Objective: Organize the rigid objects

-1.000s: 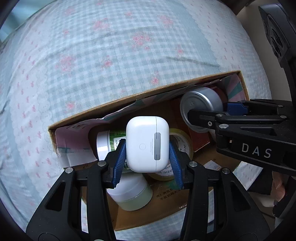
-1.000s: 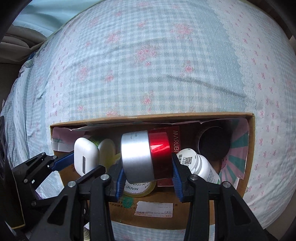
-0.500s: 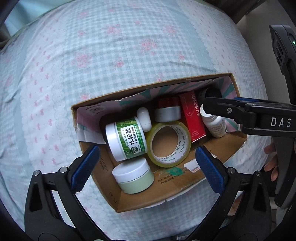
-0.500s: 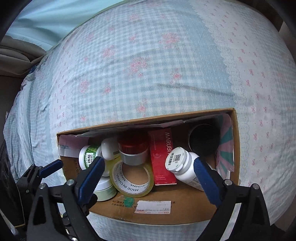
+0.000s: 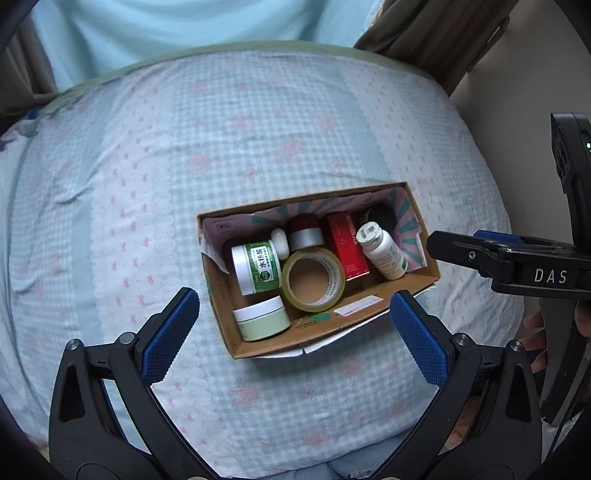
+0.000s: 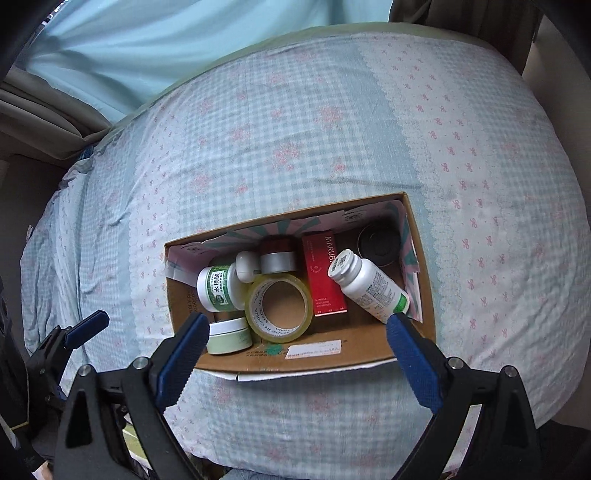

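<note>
A cardboard box [image 5: 373, 312] [image 6: 332, 360] lies on the bed. It holds a tape roll [image 5: 314, 281] [image 6: 279, 312], a green-label jar [image 5: 256, 266] [image 6: 217, 288], a pale green jar [image 5: 261, 318] [image 6: 228, 336], a white earbud case [image 5: 280, 242] [image 6: 246, 265], a red and silver jar [image 5: 306, 233] [image 6: 277, 256], a red carton [image 5: 347, 245] [image 6: 325, 275], a white pill bottle [image 5: 382, 249] [image 6: 365, 284] and a dark round object [image 6: 378, 245]. My left gripper [image 5: 291, 338] is open and empty, above the box's near side. My right gripper [image 6: 295, 358] is open and empty, also above the near side.
The bed has a blue checked cover with pink flowers [image 5: 258, 147] [image 6: 295, 140]. A light blue curtain [image 5: 184, 33] [image 6: 166, 48] hangs behind it. The right gripper's body [image 5: 517, 266] shows at the right of the left wrist view. The bed's edge falls off to the right.
Both grippers let go: the left released the white earbud case and the right the red and silver jar, both now in the box. Both grippers opened wide and pulled back, away from the box.
</note>
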### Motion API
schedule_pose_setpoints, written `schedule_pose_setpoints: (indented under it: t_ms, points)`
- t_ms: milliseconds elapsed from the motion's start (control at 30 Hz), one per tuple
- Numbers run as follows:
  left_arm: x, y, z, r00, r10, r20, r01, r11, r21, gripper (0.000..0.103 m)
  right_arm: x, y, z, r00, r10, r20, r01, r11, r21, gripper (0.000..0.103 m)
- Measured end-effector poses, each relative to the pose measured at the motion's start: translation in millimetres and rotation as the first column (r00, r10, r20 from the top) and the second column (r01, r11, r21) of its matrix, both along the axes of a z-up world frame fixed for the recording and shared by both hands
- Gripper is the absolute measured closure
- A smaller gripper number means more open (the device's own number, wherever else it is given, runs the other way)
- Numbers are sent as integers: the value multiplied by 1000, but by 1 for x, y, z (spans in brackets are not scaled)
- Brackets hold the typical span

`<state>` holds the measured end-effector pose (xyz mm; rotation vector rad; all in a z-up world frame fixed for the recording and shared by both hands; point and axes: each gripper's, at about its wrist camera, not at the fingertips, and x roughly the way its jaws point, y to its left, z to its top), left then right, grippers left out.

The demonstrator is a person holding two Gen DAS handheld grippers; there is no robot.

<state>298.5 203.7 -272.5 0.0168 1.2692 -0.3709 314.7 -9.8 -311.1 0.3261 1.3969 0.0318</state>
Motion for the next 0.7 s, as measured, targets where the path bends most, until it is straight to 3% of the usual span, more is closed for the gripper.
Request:
schedule_pose_setpoints:
  t_ms: [167, 333, 533, 700]
  points:
    - [-22, 5, 59, 990, 50, 134, -53, 998, 20, 0, -25, -3, 50, 996, 38, 83, -37, 999, -19, 7]
    - [-53, 6, 125, 954, 115, 278, -122, 993, 5, 0, -51, -9, 112, 974, 76, 215, -60, 995, -77, 7]
    - [-105, -8, 197, 876, 209, 434, -204, 977, -58, 0, -97, -19, 201, 896, 169, 410, -81, 972, -222, 7]
    - [-153, -28, 241, 797, 251, 549, -229, 967, -109, 0, -142, -45, 258, 828, 161, 537, -22, 967, -255, 7]
